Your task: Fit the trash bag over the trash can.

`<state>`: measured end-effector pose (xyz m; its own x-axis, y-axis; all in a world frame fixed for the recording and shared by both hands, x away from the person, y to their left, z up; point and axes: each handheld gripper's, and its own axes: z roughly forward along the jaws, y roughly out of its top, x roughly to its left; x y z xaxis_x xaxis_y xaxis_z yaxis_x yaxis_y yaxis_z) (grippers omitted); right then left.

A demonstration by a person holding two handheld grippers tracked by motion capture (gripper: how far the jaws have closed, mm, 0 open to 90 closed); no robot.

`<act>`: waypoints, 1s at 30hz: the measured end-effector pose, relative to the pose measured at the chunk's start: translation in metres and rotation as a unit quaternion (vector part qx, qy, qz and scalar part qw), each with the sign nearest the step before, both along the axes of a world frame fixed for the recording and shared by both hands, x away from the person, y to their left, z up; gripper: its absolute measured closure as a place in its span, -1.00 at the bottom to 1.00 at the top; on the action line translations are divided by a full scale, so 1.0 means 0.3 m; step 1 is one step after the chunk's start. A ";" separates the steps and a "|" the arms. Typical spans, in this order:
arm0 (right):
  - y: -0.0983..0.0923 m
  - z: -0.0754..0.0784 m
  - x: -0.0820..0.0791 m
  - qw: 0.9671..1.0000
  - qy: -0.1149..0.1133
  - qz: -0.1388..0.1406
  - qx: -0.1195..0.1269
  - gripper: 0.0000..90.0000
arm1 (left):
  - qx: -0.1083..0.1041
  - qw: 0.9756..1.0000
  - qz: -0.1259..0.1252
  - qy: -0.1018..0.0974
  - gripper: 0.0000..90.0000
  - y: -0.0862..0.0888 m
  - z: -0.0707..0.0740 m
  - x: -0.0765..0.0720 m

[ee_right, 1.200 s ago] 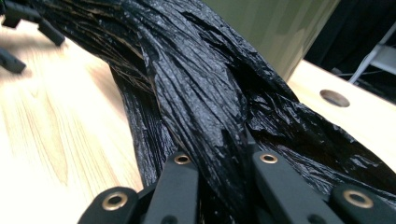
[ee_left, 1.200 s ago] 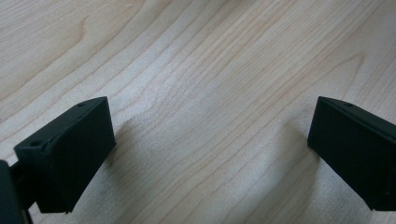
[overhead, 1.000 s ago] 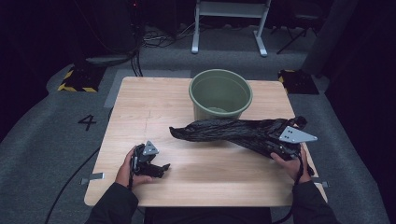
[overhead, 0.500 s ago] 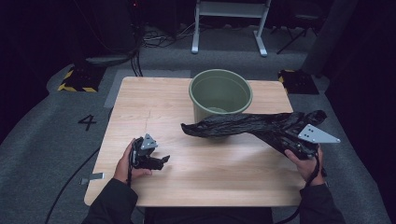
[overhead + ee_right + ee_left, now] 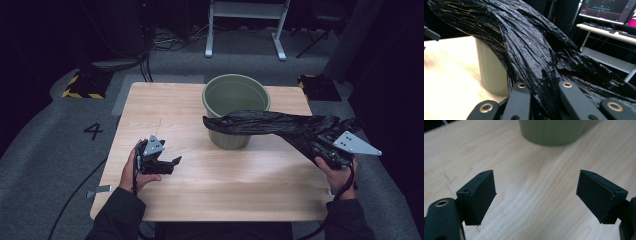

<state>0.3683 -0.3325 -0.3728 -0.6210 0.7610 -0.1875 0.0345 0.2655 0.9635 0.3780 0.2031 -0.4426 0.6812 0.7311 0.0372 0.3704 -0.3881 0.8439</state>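
Jaws of R gripper (image 5: 327, 145) are clamped on one end of black plastic bag (image 5: 270, 125); in right gripper view the crinkled film (image 5: 529, 57) is seen pinched between both fingers. Vs. a sec ago, bag is lifted clear of table (image 5: 200, 195) and carried toward person's right; free end now hangs across front rim of green bucket (image 5: 235, 97), not inside it. Likely being raised for opening/lining the bucket. L gripper (image 5: 167, 164) is held wide, nothing between pads, low over the wood nr front-left. Writing: "4" (image 5: 93, 131) marked on floor; none legible elsewhere.
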 end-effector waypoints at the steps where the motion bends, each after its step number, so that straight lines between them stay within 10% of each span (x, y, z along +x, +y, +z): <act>1: 0.005 0.007 0.006 1.000 -0.001 -0.001 -0.004 0.91 | -0.007 1.000 0.002 -0.008 -0.65 0.002 0.015 0.002; 9: 0.033 0.064 0.053 0.999 -0.005 -0.031 -0.020 0.91 | -0.063 0.994 0.019 -0.085 -0.65 -0.020 0.156 0.040; 19: 0.069 0.098 0.100 0.998 -0.001 -0.046 -0.042 0.91 | -0.107 0.986 -0.003 -0.127 -0.65 -0.098 0.300 0.098; 30: 0.075 0.102 0.125 0.996 0.008 -0.064 -0.064 0.92 | -0.089 0.983 -0.022 -0.157 -0.50 -0.263 0.417 0.184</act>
<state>0.4057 -0.3099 -0.3422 -0.5241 0.8050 -0.2781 0.0918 0.3780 0.9212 0.4331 0.1243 -0.3174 0.6881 0.7148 0.1248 0.0660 -0.2329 0.9703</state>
